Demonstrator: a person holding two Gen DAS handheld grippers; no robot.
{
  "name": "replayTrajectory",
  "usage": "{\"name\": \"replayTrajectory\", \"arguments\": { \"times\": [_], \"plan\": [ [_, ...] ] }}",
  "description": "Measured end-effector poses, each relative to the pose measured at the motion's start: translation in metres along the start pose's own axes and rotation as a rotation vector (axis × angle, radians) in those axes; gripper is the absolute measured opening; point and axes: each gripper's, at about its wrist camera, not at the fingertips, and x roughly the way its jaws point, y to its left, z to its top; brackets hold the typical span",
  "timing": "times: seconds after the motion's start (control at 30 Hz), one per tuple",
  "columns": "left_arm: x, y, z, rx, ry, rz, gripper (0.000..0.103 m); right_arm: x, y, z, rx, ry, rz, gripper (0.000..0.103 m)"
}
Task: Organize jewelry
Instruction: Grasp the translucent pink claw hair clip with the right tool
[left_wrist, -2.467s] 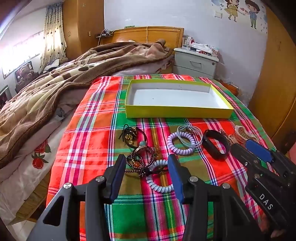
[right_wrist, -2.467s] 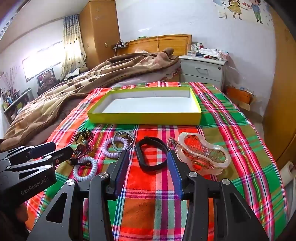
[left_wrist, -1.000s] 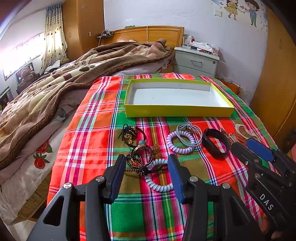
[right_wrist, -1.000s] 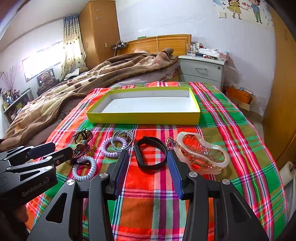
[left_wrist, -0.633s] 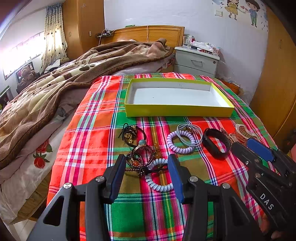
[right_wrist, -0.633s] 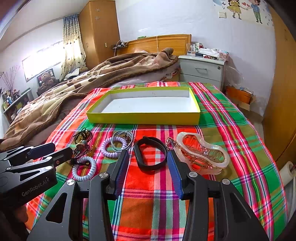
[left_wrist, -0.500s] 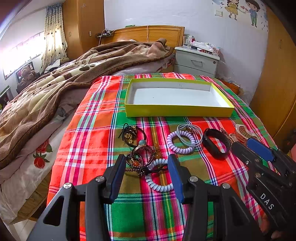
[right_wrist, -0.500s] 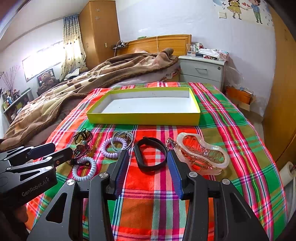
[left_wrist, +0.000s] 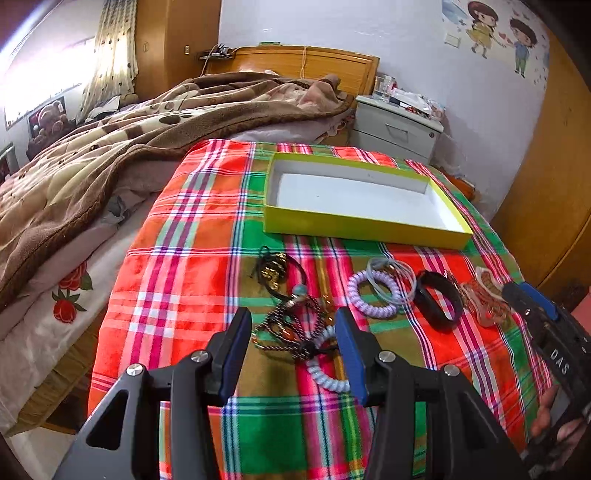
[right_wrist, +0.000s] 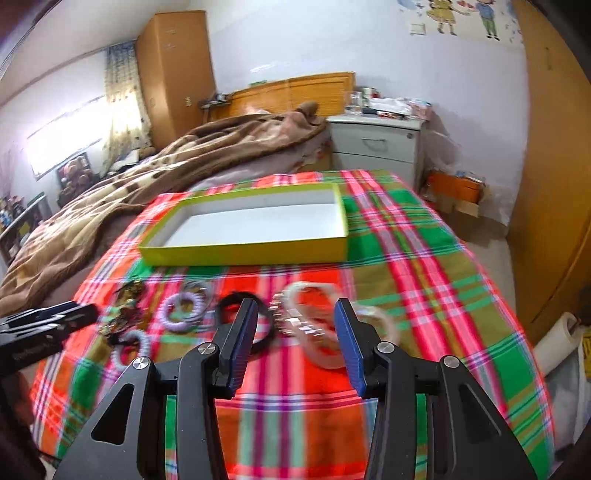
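Observation:
An empty yellow-green box (left_wrist: 365, 223) (right_wrist: 243, 253) sits at the far side of a plaid cloth. In front of it lies a row of jewelry: a dark corded charm bracelet (left_wrist: 275, 271), a beaded bracelet tangle (left_wrist: 288, 328), a white coil band (left_wrist: 327, 373), a purple coil band (left_wrist: 373, 295), a black band (left_wrist: 437, 306) and a clear pink clip (left_wrist: 487, 301). My left gripper (left_wrist: 291, 343) is open and empty just above the beaded tangle. My right gripper (right_wrist: 295, 328) is open and empty over the pink clip (right_wrist: 325, 325) and a chain; that view is blurred.
A brown blanket (left_wrist: 110, 147) covers the bed to the left. A white nightstand (left_wrist: 399, 129) stands behind the box, and wooden wardrobes (right_wrist: 554, 166) stand at the right. The cloth edge drops off at left and front.
My right gripper has swung to the right and tilted, from over the black band to over the pink clip. My left gripper has barely moved. No item has shifted.

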Motion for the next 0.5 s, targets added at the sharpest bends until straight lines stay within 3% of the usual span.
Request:
{"name": "replayTrajectory", "arguments": {
  "times": [0.1, 0.27, 0.5],
  "plan": [
    [0.003, 0.007, 0.004, -0.013, 0.013, -0.018, 0.049, 0.009, -0.016, 0.005, 0.008, 0.020, -0.008, 0.050],
    [0.009, 0.021, 0.007, -0.030, 0.045, -0.037, 0.049, 0.027, -0.039, 0.010, 0.016, 0.085, -0.006, 0.051],
    [0.016, 0.034, 0.005, -0.055, 0.083, -0.063, 0.049, 0.048, -0.045, 0.014, -0.066, 0.193, 0.095, 0.051]
  ]
}}
